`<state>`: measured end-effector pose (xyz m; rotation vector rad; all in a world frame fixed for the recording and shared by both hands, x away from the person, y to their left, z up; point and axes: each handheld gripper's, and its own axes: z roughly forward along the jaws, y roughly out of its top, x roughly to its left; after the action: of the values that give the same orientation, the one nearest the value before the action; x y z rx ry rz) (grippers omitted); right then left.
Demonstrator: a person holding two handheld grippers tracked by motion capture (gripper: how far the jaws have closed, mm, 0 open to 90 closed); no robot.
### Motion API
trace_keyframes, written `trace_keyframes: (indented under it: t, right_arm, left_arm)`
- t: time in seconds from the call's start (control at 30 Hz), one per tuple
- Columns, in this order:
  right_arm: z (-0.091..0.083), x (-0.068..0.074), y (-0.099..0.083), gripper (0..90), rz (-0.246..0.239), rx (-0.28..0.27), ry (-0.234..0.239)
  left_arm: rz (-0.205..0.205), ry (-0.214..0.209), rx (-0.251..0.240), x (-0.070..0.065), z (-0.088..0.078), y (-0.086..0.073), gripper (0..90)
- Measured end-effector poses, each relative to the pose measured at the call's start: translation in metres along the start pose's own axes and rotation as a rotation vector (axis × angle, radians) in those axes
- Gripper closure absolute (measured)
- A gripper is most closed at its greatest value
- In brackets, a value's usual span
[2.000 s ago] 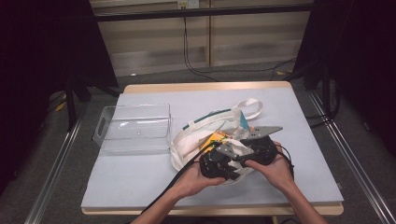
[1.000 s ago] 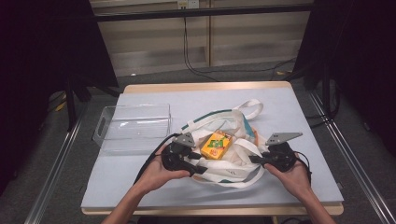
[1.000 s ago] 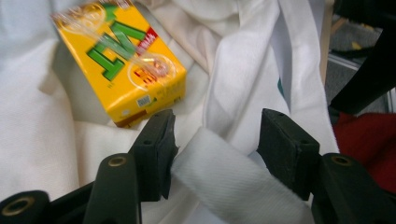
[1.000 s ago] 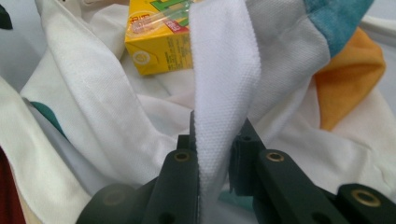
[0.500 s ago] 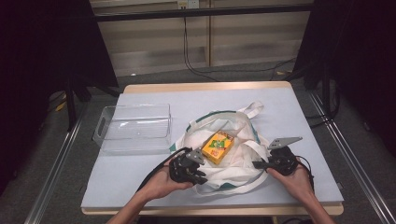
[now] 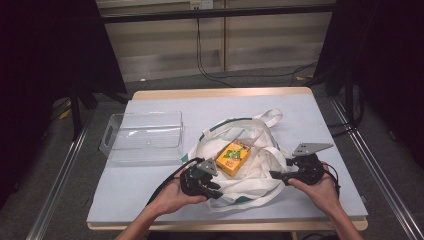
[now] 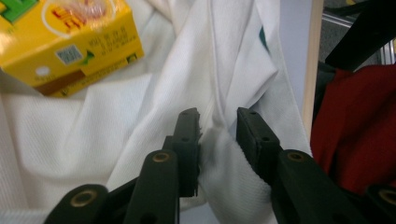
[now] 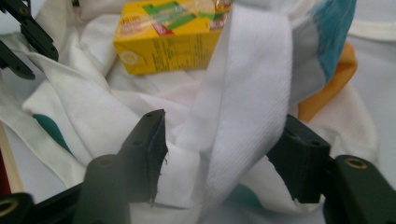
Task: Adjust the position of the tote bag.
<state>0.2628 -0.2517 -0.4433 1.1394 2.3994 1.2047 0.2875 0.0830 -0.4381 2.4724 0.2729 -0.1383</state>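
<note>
Crumpled white cloth bag [image 6: 250,150] with teal trim lies mid-counter [image 6: 150,200], a yellow carton [image 6: 233,157] lying on it. Left gripper [image 6: 212,190], level at the bag's near edge, has its jaws pinching a fabric fold. Right gripper [image 6: 276,176] jaws have just been opening, wide around a ribbed strap

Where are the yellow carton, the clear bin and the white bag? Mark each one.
yellow carton [image 6: 233,157], high view, on its printed top face.
clear bin [image 6: 144,146], high view, on its near wall.
white bag [image 7: 60,140], left gripper view, on the cloth below the carton.
</note>
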Motion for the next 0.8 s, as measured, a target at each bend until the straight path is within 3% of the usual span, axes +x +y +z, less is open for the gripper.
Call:
trace_keyframes:
  t: [0.1, 0.13, 0.3, 0.5, 0.6, 0.67, 0.73, 0.8]
  right_arm:
    - [-0.004, 0.000, 0.007, 33.9, -0.004, -0.018, -0.010]
    - [-0.007, -0.001, 0.014, 30.6, -0.009, -0.027, -0.016]
    - [-0.008, -0.011, 0.028, 28.8, -0.013, -0.029, -0.026]
    - [0.001, -0.032, 0.053, 33.4, -0.012, -0.016, -0.008]
    - [0.007, -0.037, 0.064, 34.4, -0.014, 0.001, -0.001]
    - [0.013, -0.044, 0.076, 32.8, -0.009, 0.016, -0.004]
    - [0.016, -0.049, 0.082, 31.7, 0.000, 0.018, -0.014]
    - [0.017, -0.052, 0.084, 30.6, 0.007, 0.019, -0.012]
  left_arm:
    - [0.003, 0.000, -0.021, -0.002, -0.002, 0.005, 66.2]
    - [0.005, 0.018, -0.039, -0.002, -0.005, 0.012, 62.3]
    - [0.020, 0.027, -0.046, -0.004, -0.007, 0.031, 58.9]
    - [0.078, 0.023, 0.025, -0.009, 0.011, 0.056, 58.1]
    - [0.086, 0.038, 0.061, -0.009, 0.020, 0.063, 55.9]
    - [0.060, 0.032, 0.069, -0.009, 0.028, 0.067, 54.3]
    - [0.090, 0.046, 0.100, -0.015, 0.035, 0.070, 54.0]
    - [0.093, 0.051, 0.101, -0.017, 0.038, 0.070, 53.3]
